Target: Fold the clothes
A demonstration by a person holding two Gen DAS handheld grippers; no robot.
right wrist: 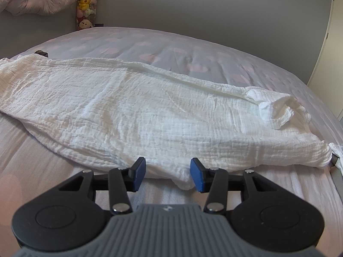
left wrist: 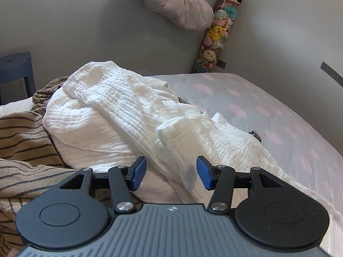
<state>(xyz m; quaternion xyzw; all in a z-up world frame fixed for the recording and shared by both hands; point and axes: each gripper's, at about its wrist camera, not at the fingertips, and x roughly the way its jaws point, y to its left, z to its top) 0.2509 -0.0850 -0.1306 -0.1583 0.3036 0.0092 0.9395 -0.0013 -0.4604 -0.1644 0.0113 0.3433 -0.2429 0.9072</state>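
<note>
A white crinkled garment [left wrist: 128, 111] lies bunched on the bed, partly over a pile of striped clothes. My left gripper [left wrist: 171, 176] is open, its blue pads on either side of a ridge of the white cloth, not closed on it. In the right wrist view the same white garment [right wrist: 150, 111] lies spread long across the bed, with a rolled sleeve end [right wrist: 276, 107] at the right. My right gripper [right wrist: 168, 176] is open, with the garment's near edge between its pads.
Beige striped clothes [left wrist: 23, 139] lie heaped at the left. The bed sheet [left wrist: 268, 111] is grey with pink spots. A blue stool [left wrist: 16, 70] stands far left. A rolled quilt [left wrist: 182, 6] and a column of plush toys [left wrist: 216, 34] stand at the wall. The bed's right edge [right wrist: 336, 171] is near.
</note>
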